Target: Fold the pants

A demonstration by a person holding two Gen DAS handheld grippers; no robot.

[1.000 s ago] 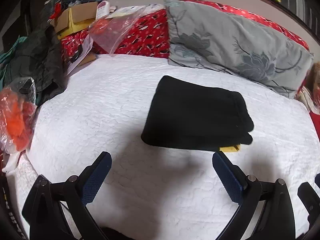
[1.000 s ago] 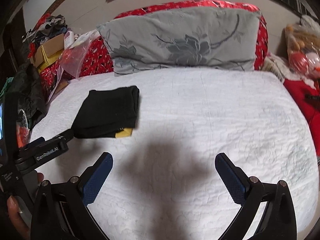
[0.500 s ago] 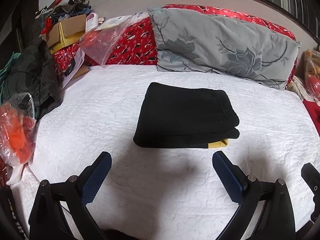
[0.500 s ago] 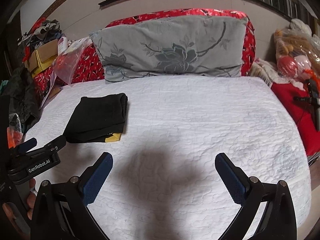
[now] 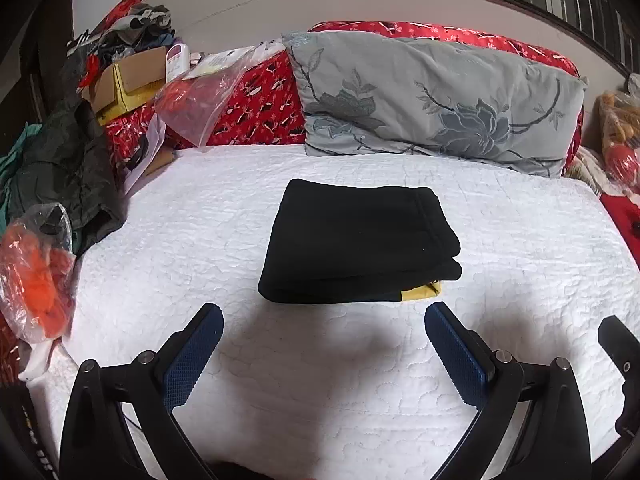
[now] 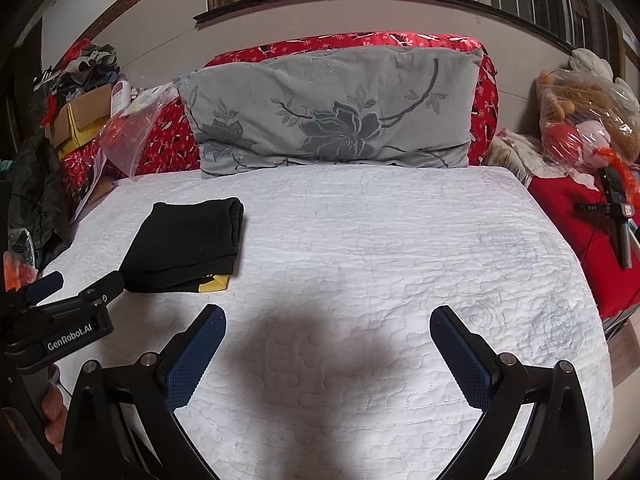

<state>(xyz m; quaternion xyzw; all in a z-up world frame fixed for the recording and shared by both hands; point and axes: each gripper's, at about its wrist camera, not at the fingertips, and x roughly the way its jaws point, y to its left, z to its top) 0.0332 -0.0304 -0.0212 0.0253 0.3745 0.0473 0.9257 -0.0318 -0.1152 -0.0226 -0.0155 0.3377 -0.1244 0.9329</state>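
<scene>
The black pants (image 5: 358, 244) lie folded into a compact rectangle on the white quilted bed (image 5: 280, 380), with a yellow patch (image 5: 420, 293) showing at the near right corner. In the right wrist view the pants (image 6: 186, 246) lie at the left of the bed. My left gripper (image 5: 324, 312) is open and empty, held above the bed just short of the pants. My right gripper (image 6: 328, 314) is open and empty over bare quilt, right of the pants. The left gripper's body (image 6: 60, 320) shows at the left edge of the right wrist view.
A grey floral pillow (image 5: 436, 100) leans on a red headboard (image 5: 256, 112) behind the pants. Clothes, boxes and plastic bags (image 5: 36, 276) are piled along the bed's left side. Stuffed toys in plastic (image 6: 588, 120) and a small tripod (image 6: 618, 216) sit to the right.
Both grippers have pulled back and risen away from the pants, so more of the bed and wall shows. The pants have not moved. Both jaws stay open.
</scene>
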